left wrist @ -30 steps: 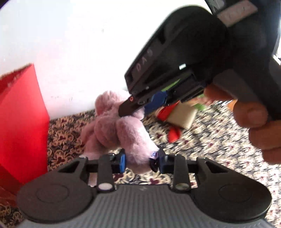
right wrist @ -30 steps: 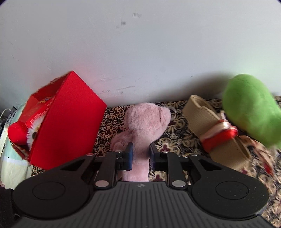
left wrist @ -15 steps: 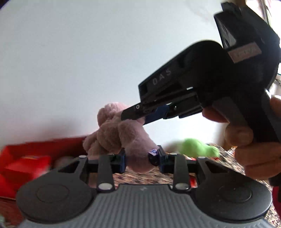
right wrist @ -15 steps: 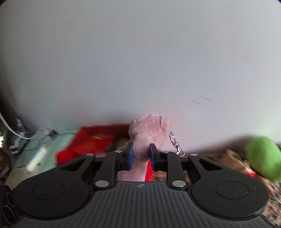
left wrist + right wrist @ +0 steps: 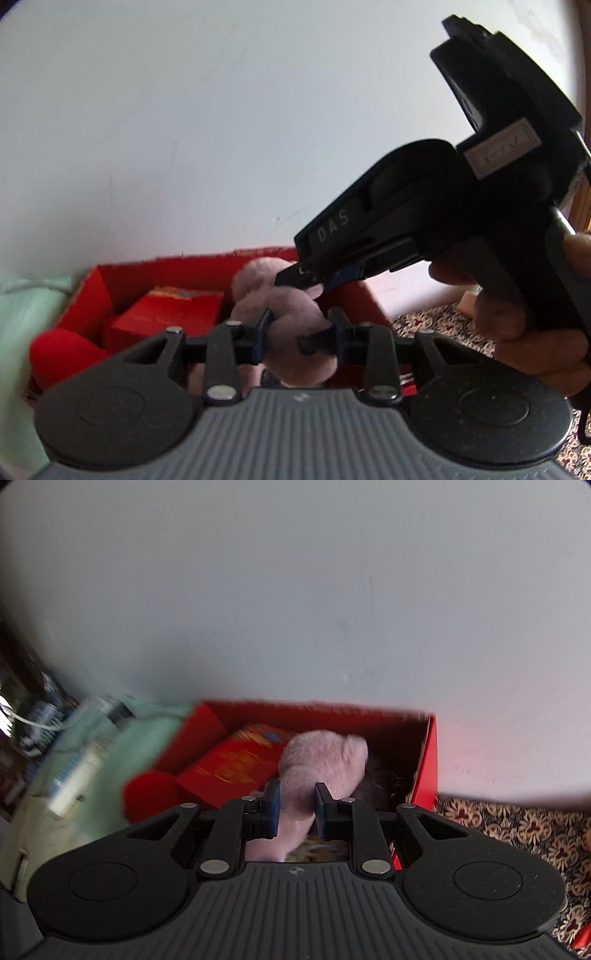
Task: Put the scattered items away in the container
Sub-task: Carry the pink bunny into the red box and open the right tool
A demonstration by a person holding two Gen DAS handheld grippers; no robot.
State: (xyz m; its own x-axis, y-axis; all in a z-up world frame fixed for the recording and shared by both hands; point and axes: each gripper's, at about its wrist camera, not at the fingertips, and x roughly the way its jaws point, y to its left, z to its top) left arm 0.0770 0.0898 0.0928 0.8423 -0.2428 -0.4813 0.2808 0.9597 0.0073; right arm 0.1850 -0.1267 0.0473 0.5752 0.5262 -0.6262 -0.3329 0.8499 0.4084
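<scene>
You've carried the pink plush bear (image 5: 317, 764) off the carpet to above the open red cardboard box (image 5: 424, 760), both grippers' jaws pinching it, release next

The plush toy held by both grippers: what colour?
Pale pink plush toy; clearest in the right wrist view, over the red box.

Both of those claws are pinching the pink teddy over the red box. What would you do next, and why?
Probably lower it a little and open both claws. The pink teddy hangs above the open red box, clamped by the right gripper and the left gripper, with a dark free patch of box just beneath it.
</scene>
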